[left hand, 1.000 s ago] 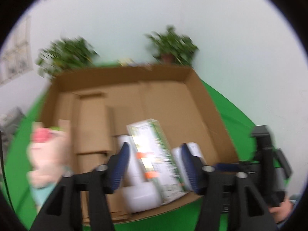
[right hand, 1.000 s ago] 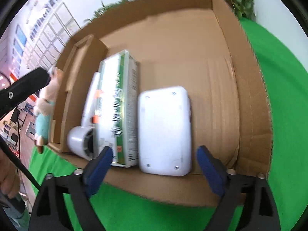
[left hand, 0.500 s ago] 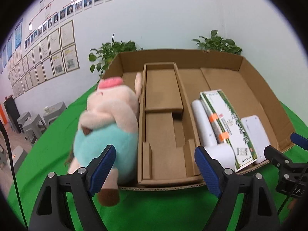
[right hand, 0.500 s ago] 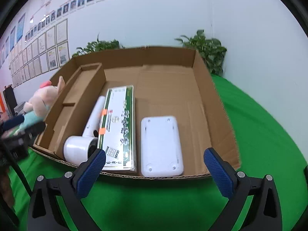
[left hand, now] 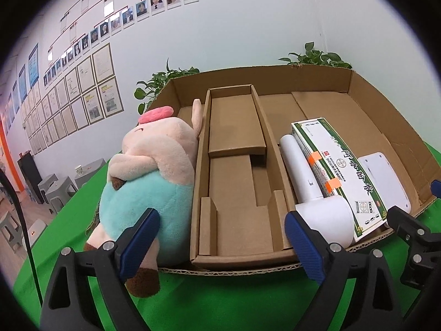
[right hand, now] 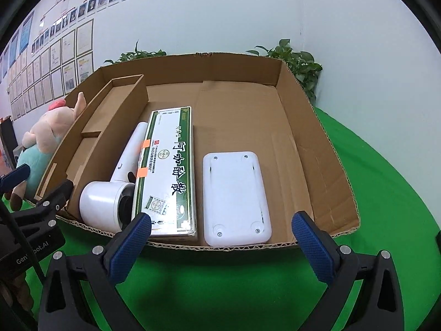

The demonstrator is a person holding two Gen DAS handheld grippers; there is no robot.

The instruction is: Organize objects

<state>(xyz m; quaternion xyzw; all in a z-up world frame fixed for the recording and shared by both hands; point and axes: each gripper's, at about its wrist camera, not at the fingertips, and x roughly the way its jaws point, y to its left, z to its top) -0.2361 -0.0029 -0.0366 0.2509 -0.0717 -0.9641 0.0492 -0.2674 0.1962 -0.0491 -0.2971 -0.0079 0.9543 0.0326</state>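
A shallow cardboard tray (left hand: 391, 138) (right hand: 317, 149) lies on the green cloth. In it lie a white hair dryer (left hand: 317, 204) (right hand: 107, 201), a green-and-white box (left hand: 341, 171) (right hand: 168, 171) and a flat white device (left hand: 383, 182) (right hand: 234, 195), side by side. A cardboard insert (left hand: 237, 171) (right hand: 96, 138) fills the tray's left part. A plush pig (left hand: 148, 176) (right hand: 41, 140) lies at the tray's left end. My left gripper (left hand: 220, 240) is open and empty in front of the insert. My right gripper (right hand: 220, 245) is open and empty in front of the white device.
Green cloth (right hand: 386, 193) covers the table around the tray. Potted plants (right hand: 297, 60) (left hand: 162, 82) stand behind the tray against the white wall. Framed papers hang on the left wall. Grey stools (left hand: 58, 187) stand on the floor at the left.
Both grippers have pulled back from over the tray to its near edge and opened wide. The plush pig now lies still at the tray's left end.
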